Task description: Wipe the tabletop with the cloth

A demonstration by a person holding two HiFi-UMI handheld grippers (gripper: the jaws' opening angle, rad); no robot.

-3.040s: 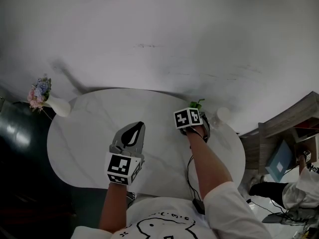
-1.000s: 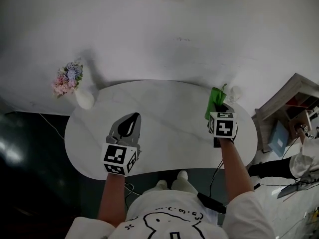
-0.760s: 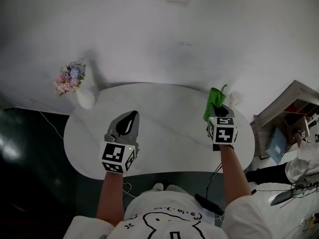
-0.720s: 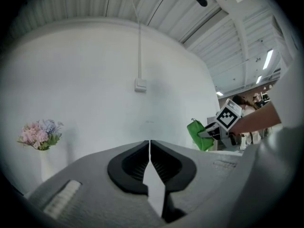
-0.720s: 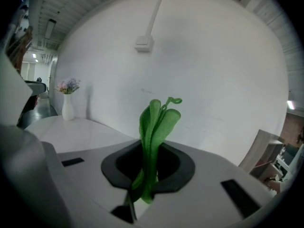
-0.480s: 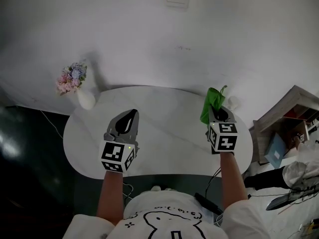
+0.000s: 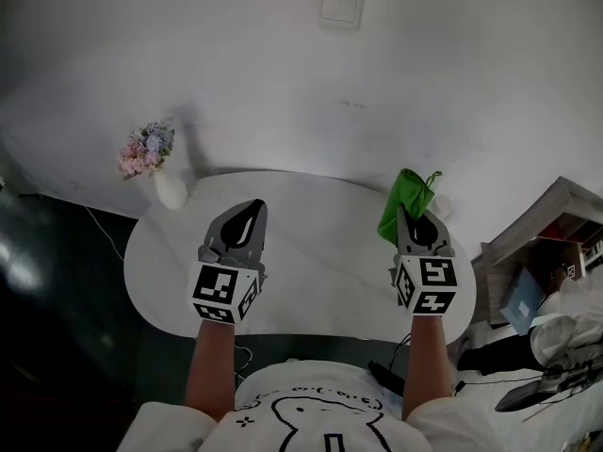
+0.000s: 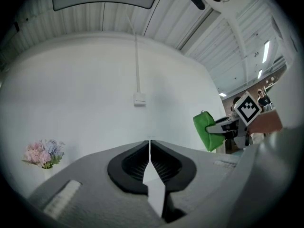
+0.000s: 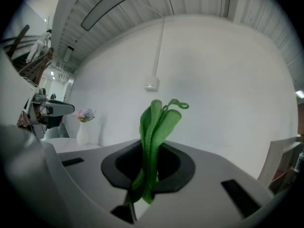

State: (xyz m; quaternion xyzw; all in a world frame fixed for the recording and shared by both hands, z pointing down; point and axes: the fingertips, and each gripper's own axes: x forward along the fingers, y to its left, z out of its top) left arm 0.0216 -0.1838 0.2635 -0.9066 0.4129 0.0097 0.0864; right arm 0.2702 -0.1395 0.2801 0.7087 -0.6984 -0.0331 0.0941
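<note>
Green folded cloth (image 7: pixel 406 196) stands up from the right gripper's (image 7: pixel 413 217) clenched fingers, over the white oval table's (image 7: pixel 311 262) right end. The left gripper (image 7: pixel 249 211), fingers closed on nothing, hovers well left.

Left gripper (image 7: pixel 254 205) & right gripper (image 7: pixel 407 217) grey, b/w cubes (image 7: pixel 224 293); white printed tee (image 7: pixel 320 420).

The green cloth (image 7: pixel 406 201), folded into a bunched strip with a small loop at its tip, stands clamped between the jaws of the right gripper (image 7: pixel 415 220), above the far right of the white oval bench (image 7: pixel 311 252).
</note>
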